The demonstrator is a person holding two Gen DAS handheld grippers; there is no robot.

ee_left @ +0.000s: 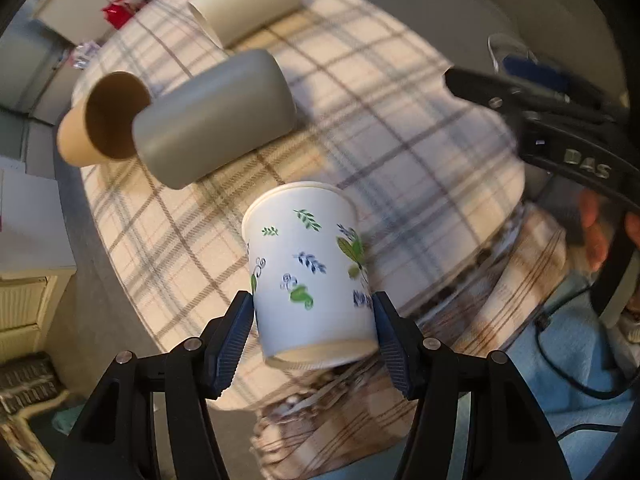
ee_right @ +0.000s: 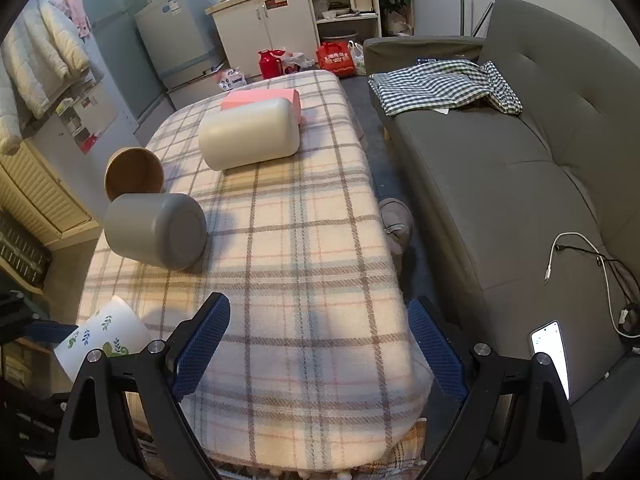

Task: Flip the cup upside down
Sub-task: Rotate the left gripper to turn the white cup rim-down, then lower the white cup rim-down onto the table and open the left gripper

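Note:
A white paper cup with green and blue leaf prints (ee_left: 310, 274) is held in the air by my left gripper (ee_left: 314, 320), whose blue pads press its lower sides. The cup is tilted, its base toward the camera and its rim pointing away over the plaid table (ee_left: 400, 140). The same cup shows at the lower left in the right wrist view (ee_right: 106, 338). My right gripper (ee_right: 320, 344) is open and empty above the near end of the table; it also shows at the right in the left wrist view (ee_left: 540, 116).
A grey cup (ee_right: 156, 230), a brown paper cup (ee_right: 134, 172) and a cream cup (ee_right: 250, 138) lie on their sides on the plaid cloth (ee_right: 312, 240), with a pink box (ee_right: 260, 98) behind. A grey sofa (ee_right: 500, 168) stands to the right with a phone (ee_right: 550, 348) on it.

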